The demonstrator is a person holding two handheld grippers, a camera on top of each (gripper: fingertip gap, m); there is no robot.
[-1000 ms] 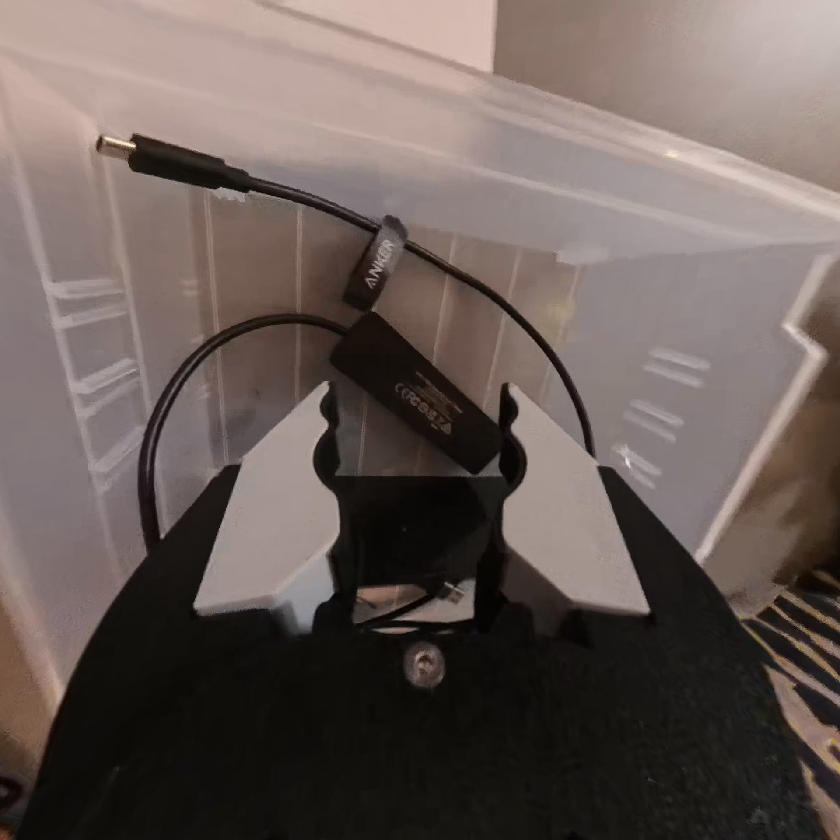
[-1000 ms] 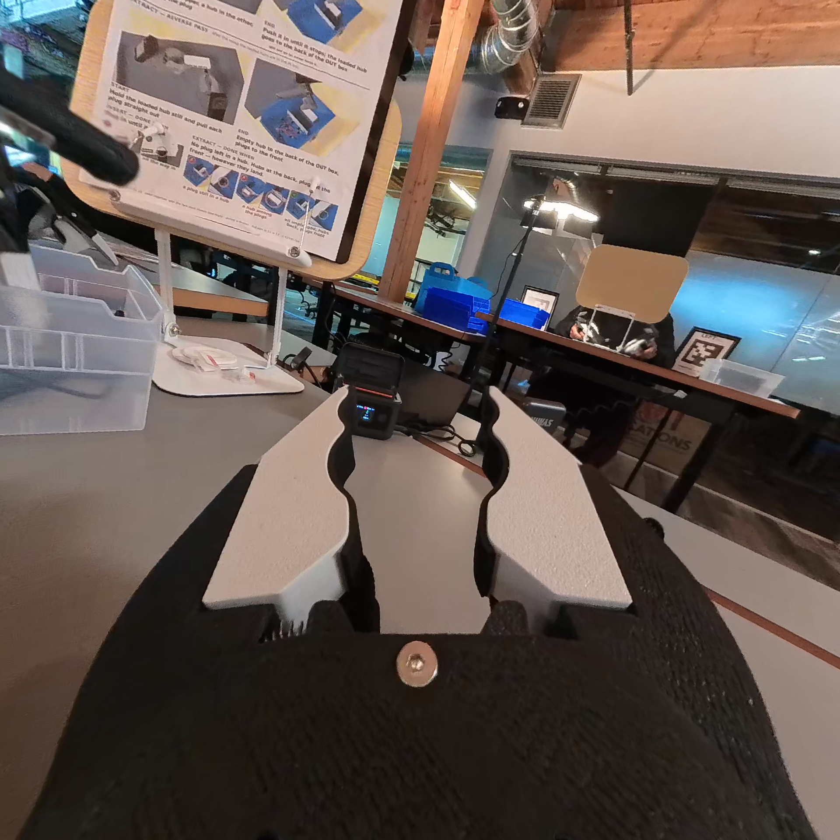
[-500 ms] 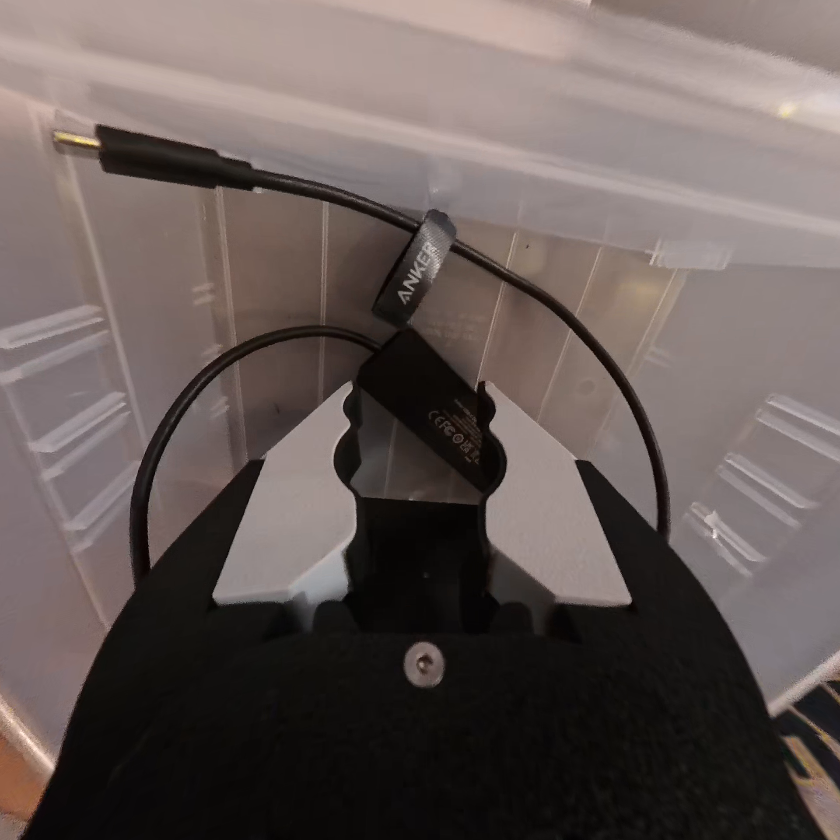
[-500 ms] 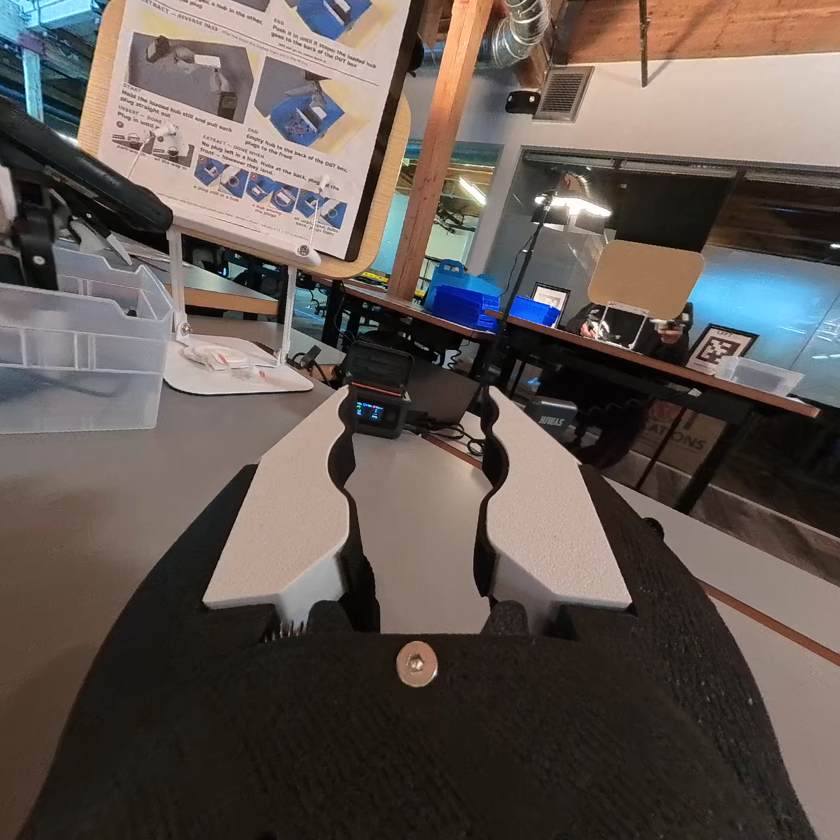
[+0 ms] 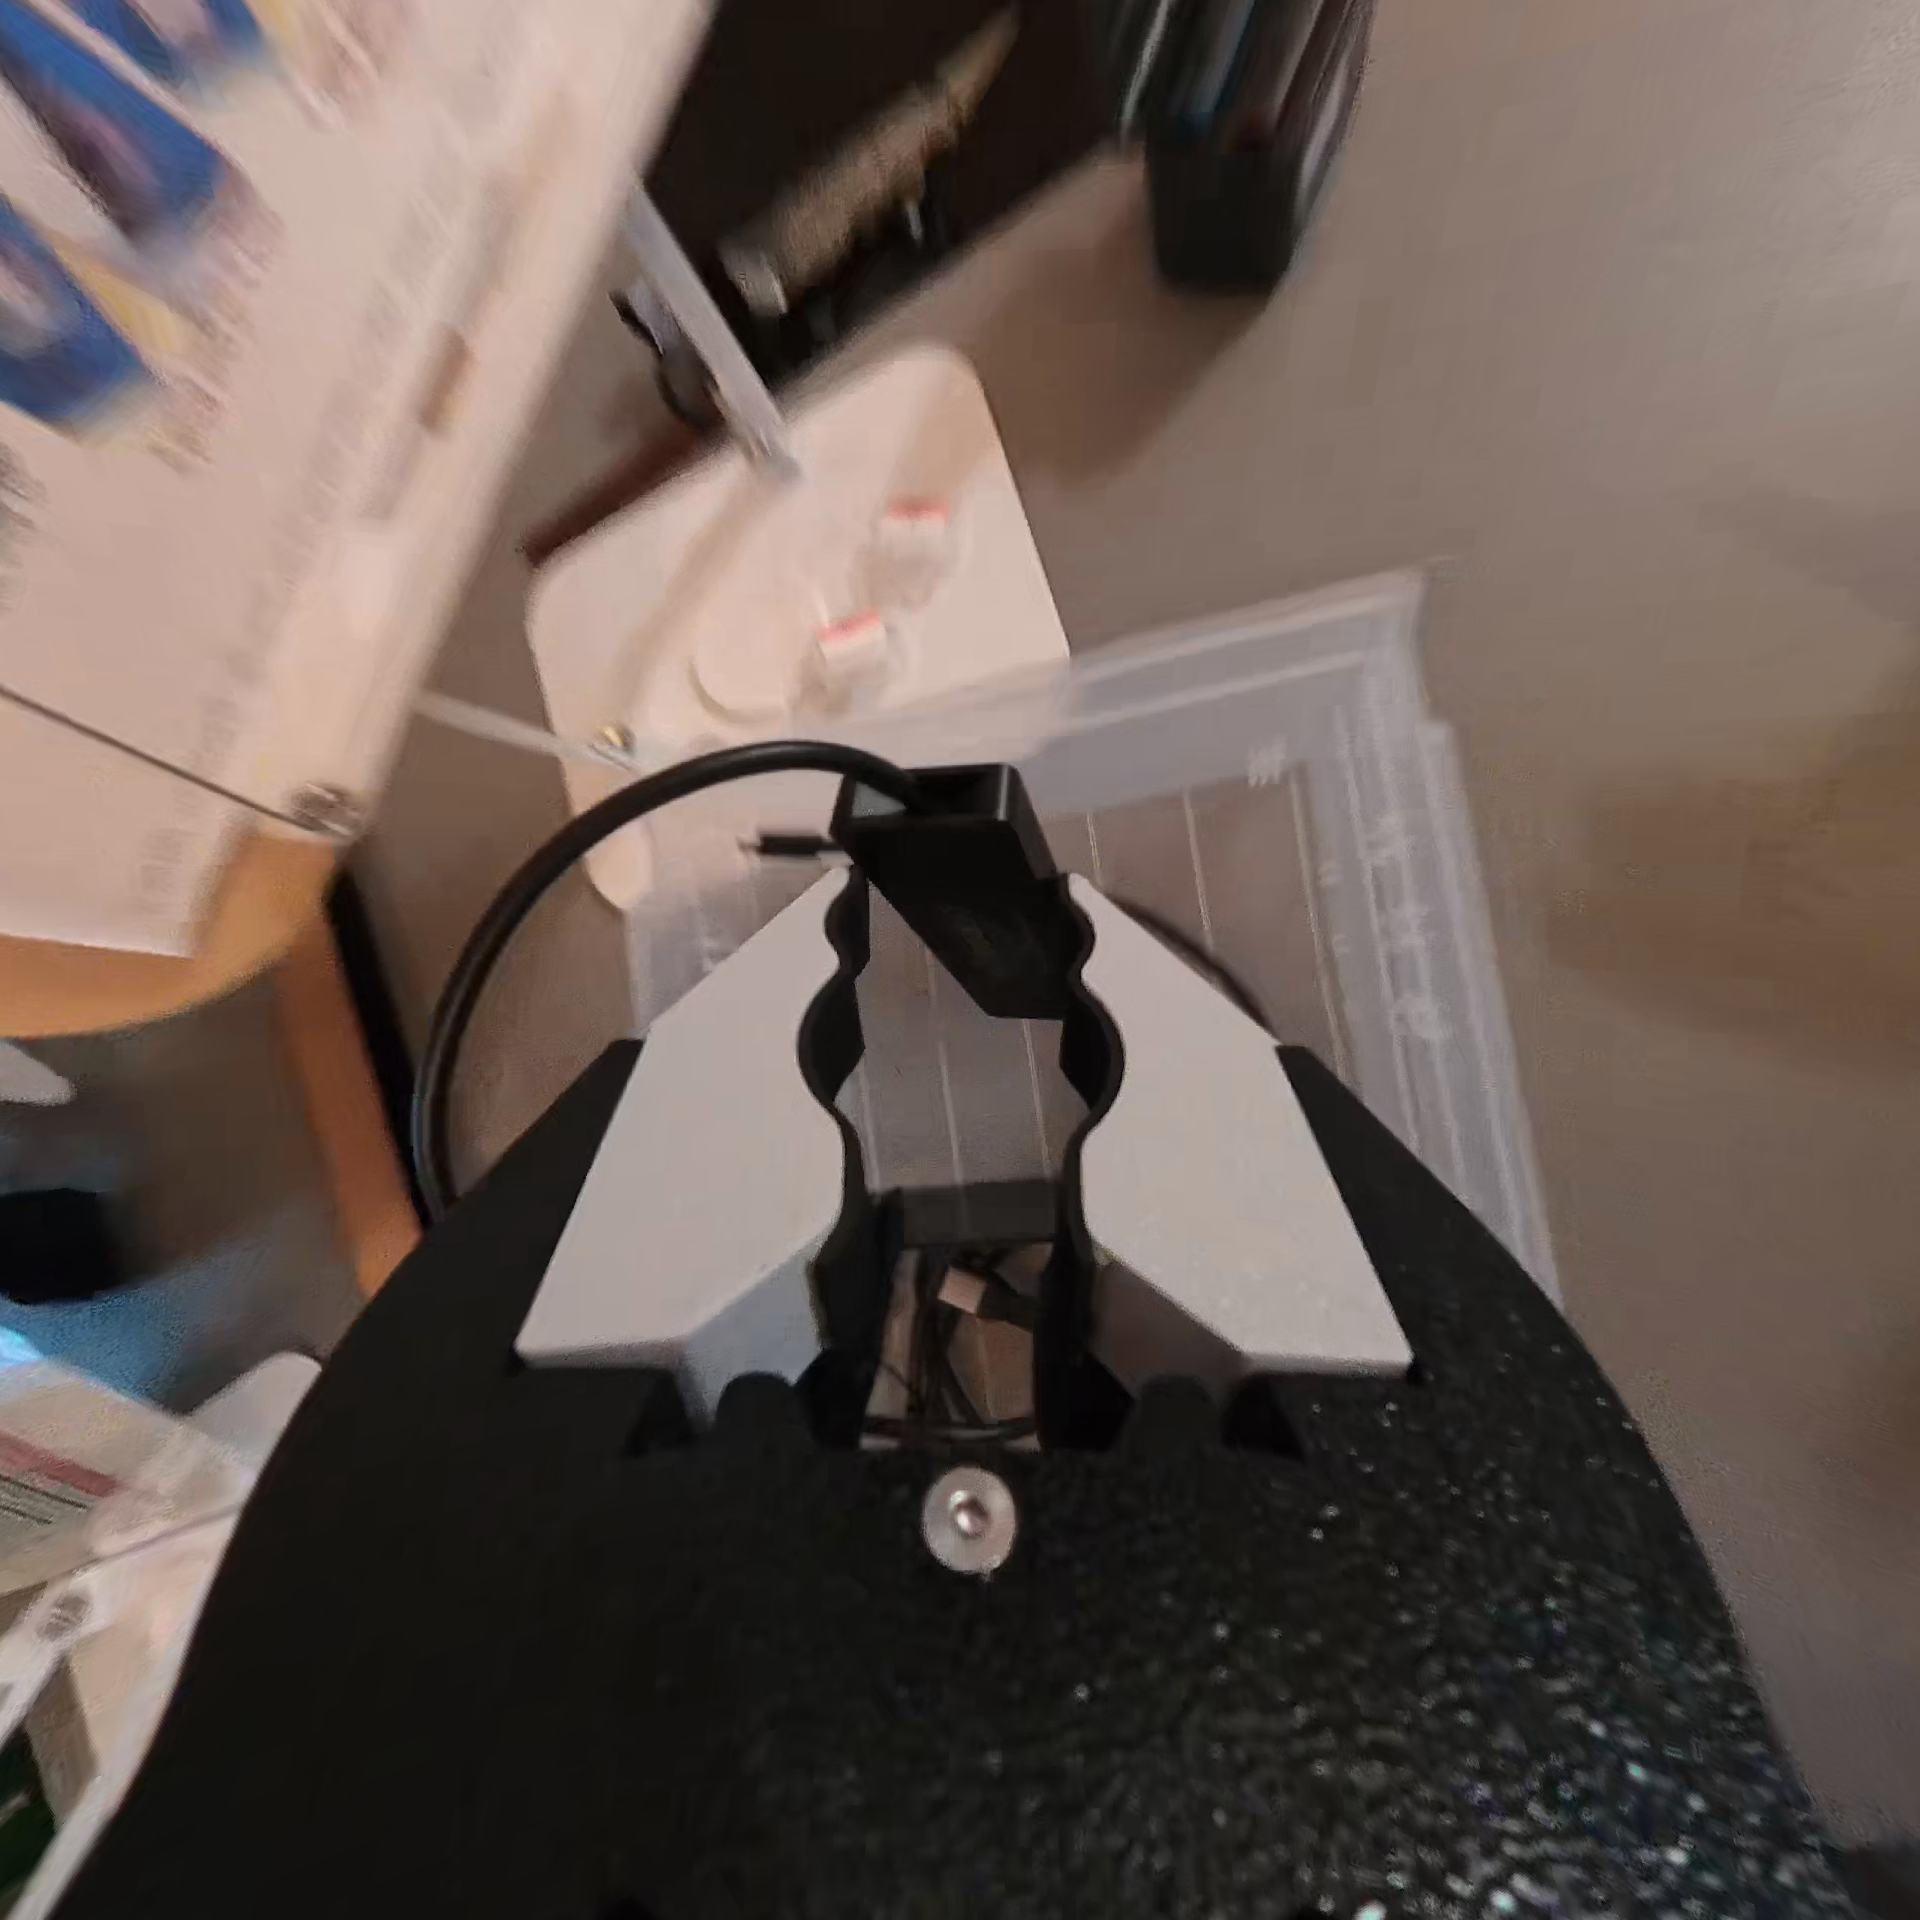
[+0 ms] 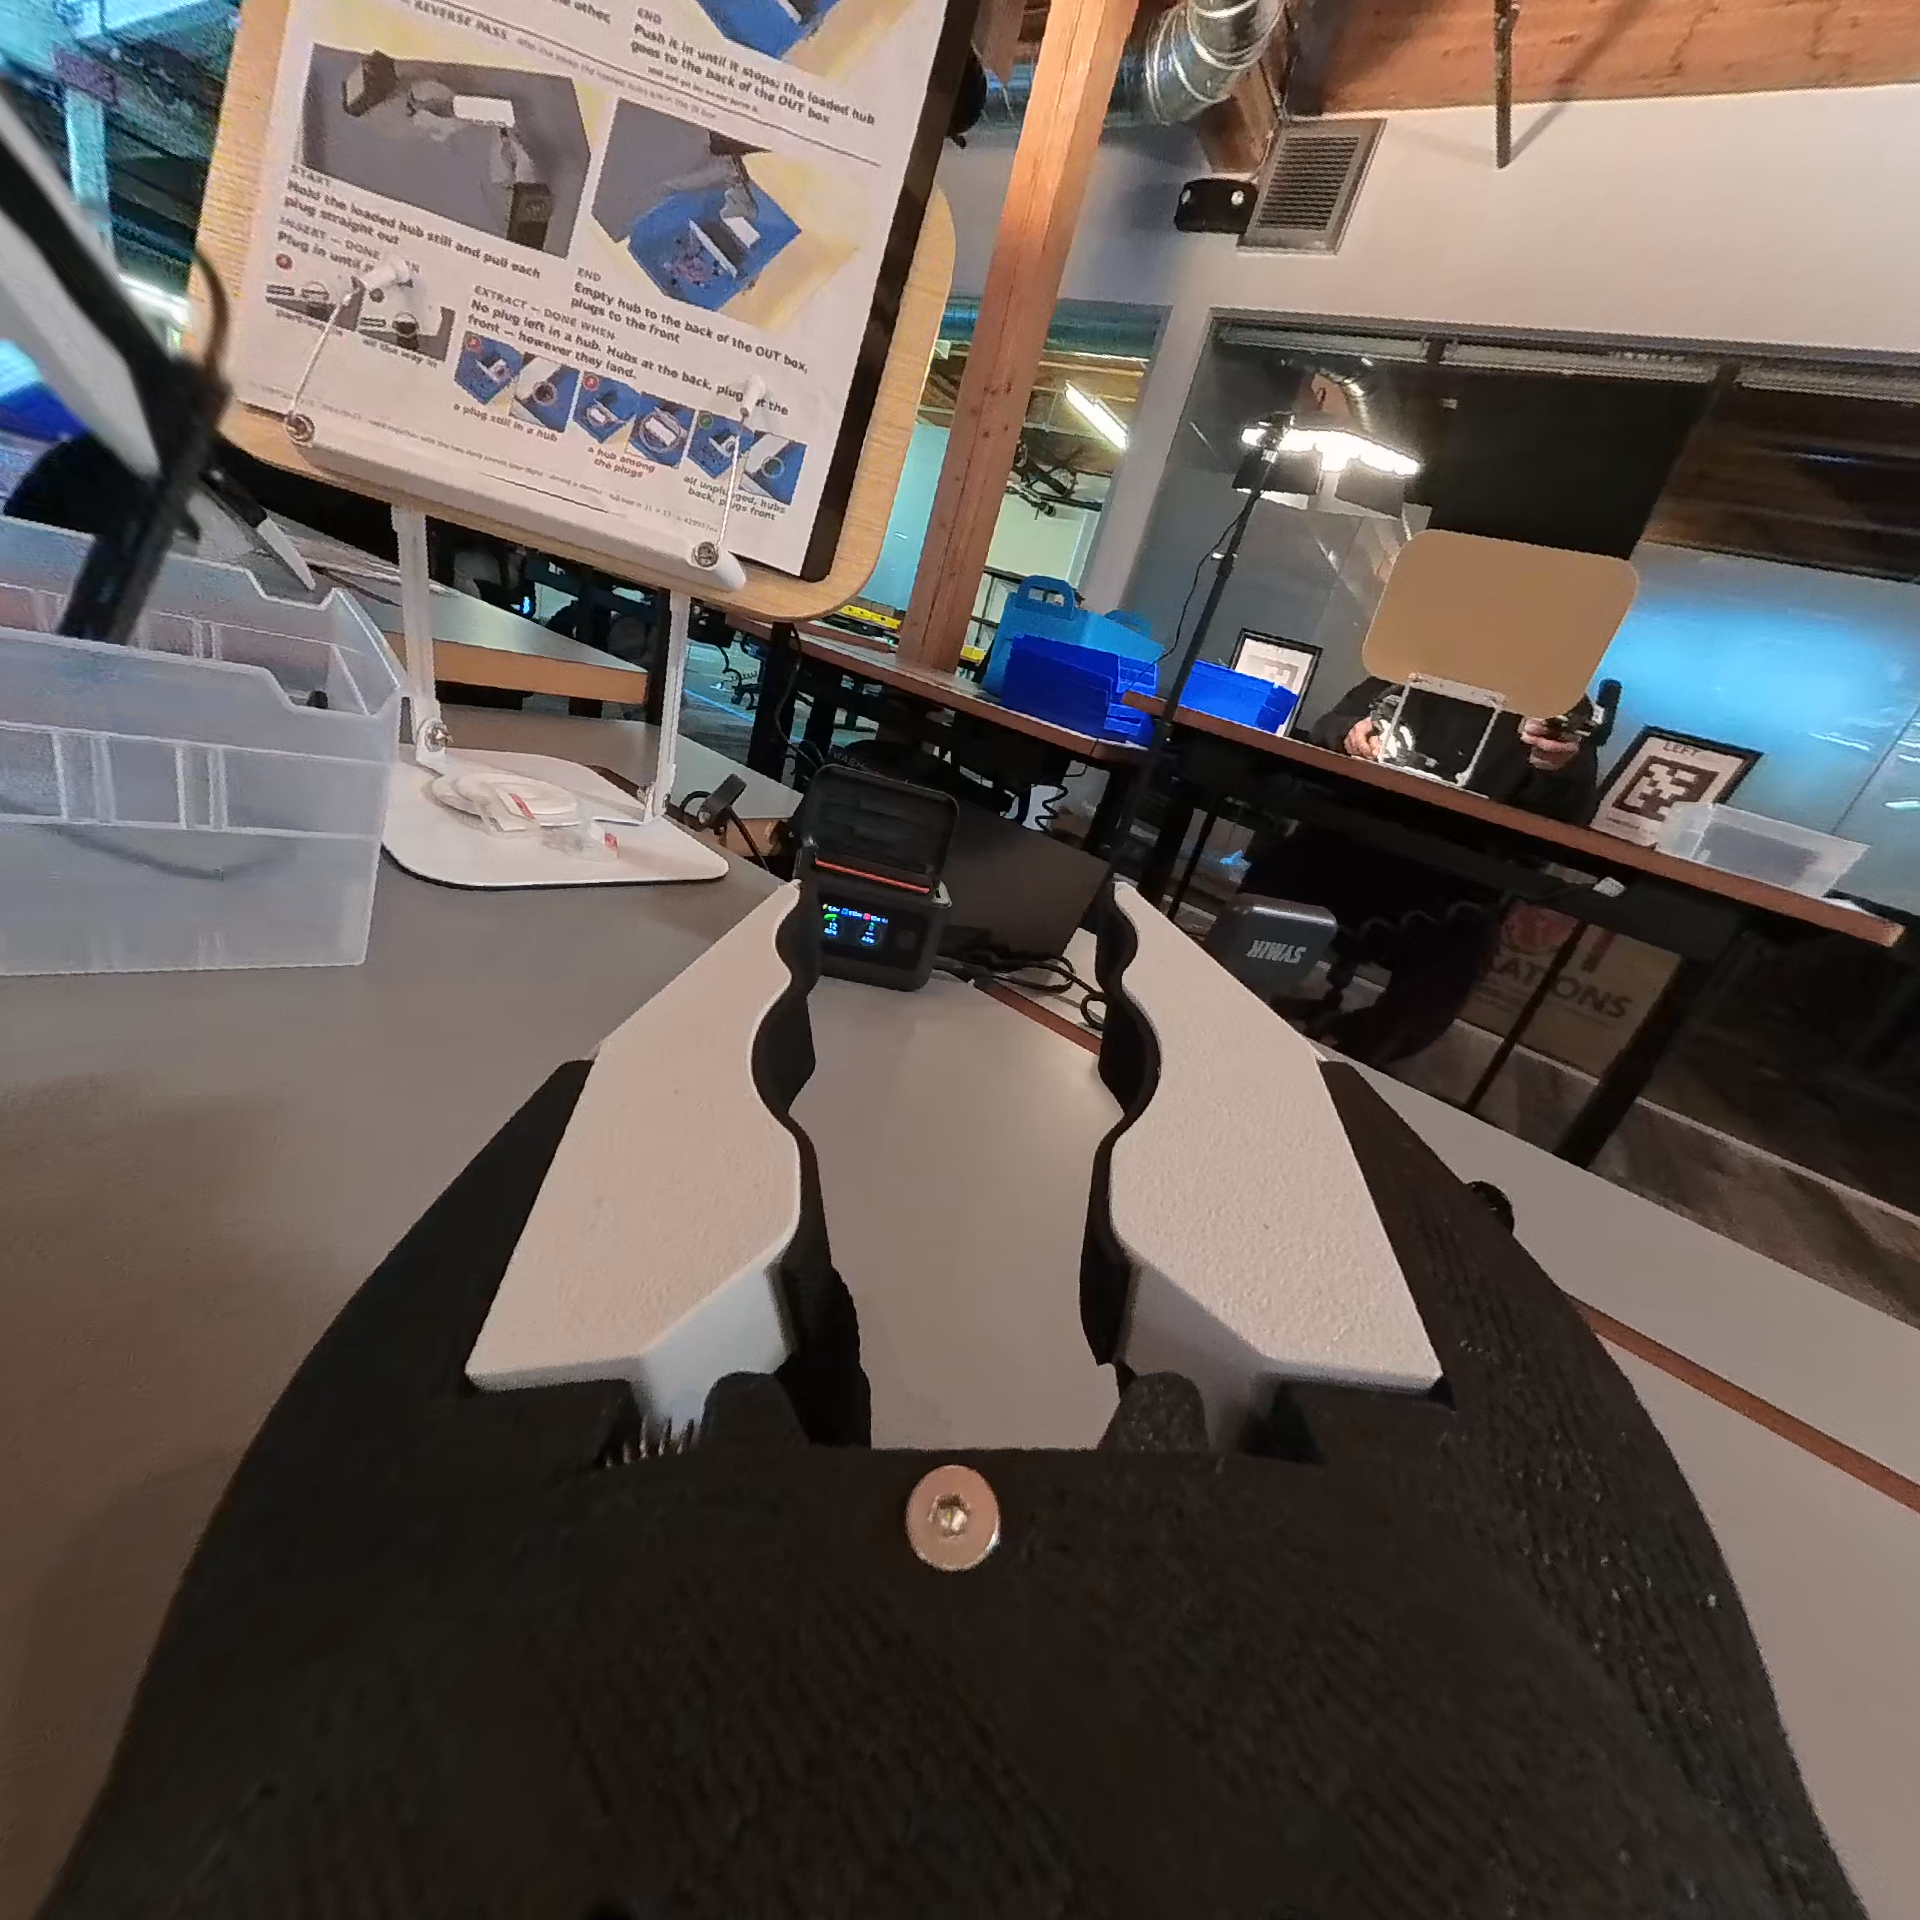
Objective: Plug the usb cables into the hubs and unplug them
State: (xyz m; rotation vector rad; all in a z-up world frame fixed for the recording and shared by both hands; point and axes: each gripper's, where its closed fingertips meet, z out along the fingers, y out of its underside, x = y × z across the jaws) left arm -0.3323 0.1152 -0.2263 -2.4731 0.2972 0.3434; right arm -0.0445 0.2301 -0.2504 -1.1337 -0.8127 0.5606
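Left gripper (image 5: 961, 914) jaws clenched on the black hub (image 5: 966, 894), held skewed above the clear bin (image 5: 1351, 831); its cable (image 5: 540, 935) looped out to the left. Right gripper (image 6: 956, 997) jaws released, holding nothing, over the grey counter (image 6: 208, 1143).

Risk: the skewed grip could let the hub twist or slip when a plug is pushed in.

Only the right wrist view showed the instruction board (image 6: 561, 260) sharply; the left wrist view was motion-blurred.
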